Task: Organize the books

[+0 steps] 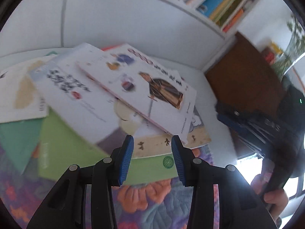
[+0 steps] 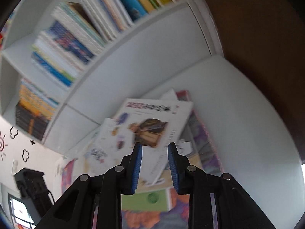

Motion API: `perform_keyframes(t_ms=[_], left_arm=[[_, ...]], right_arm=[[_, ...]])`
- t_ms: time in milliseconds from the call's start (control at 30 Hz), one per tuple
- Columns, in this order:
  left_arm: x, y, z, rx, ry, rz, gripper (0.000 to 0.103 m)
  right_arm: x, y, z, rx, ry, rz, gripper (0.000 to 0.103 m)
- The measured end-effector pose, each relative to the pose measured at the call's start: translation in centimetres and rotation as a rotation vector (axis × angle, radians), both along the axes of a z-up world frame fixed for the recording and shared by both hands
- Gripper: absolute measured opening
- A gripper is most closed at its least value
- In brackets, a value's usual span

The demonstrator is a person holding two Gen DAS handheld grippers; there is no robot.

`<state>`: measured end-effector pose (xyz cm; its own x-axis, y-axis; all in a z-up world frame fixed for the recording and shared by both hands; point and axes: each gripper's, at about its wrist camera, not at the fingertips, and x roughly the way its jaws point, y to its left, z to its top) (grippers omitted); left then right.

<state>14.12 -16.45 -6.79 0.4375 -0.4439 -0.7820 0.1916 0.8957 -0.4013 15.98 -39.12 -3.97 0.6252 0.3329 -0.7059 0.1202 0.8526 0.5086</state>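
A loose pile of books lies on a flowered cloth [image 1: 152, 196] in front of a white bookcase. On top is a white book with a robed figure [image 1: 152, 87] [image 2: 152, 126]. Under it are a white book with dark lettering [image 1: 72, 87] and a light green book [image 1: 76, 152] [image 2: 150, 198]. My left gripper [image 1: 152, 139] hovers over the near edge of the pile, open, with nothing between its blue pads. My right gripper [image 2: 154, 146] is also open and empty, above the same pile. It shows in the left wrist view as a dark shape [image 1: 276, 129] held by a hand [image 1: 274, 196].
The white bookcase [image 2: 133, 61] holds rows of upright books [image 2: 85, 28] [image 1: 225, 2]. A brown panel [image 1: 242, 76] stands to the right of the pile, with a green plant [image 1: 293, 43] beyond it. The left gripper shows as a black device [image 2: 32, 187] near a window [image 2: 19, 211].
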Motion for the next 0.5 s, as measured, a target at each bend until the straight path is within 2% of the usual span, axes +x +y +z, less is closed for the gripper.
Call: perform_keyframes(t_ms=[67,167,267,367,500], left_arm=[[0.3,-1.0,-0.9,0.006,-0.005,-0.004,0.039],[0.7,-1.6,-1.4,-0.025,-0.006,-0.001,0.039],[0.8,-1.9,-1.6,-0.044,-0.021,0.009,0.039],[1.0,-1.5,-1.7,-0.043,-0.023,0.028,0.039],[1.5,-0.7,-2.3,-0.085,-0.003,0.033,0.039]], right_arm=[[0.8,-0.4,-1.5,-0.017,-0.006,-0.013,0.026],[1.4,-1.5,-2.6,-0.020,-0.051,-0.053,0.027],[2.8,-2.0,-4.2,-0.034,0.001,-0.041,0.032],[3.5,-2.3,-5.3,0.013,-0.016,-0.044,0.032],[4.8,-2.8,-7.3,0.105,-0.022,-0.045,0.036]])
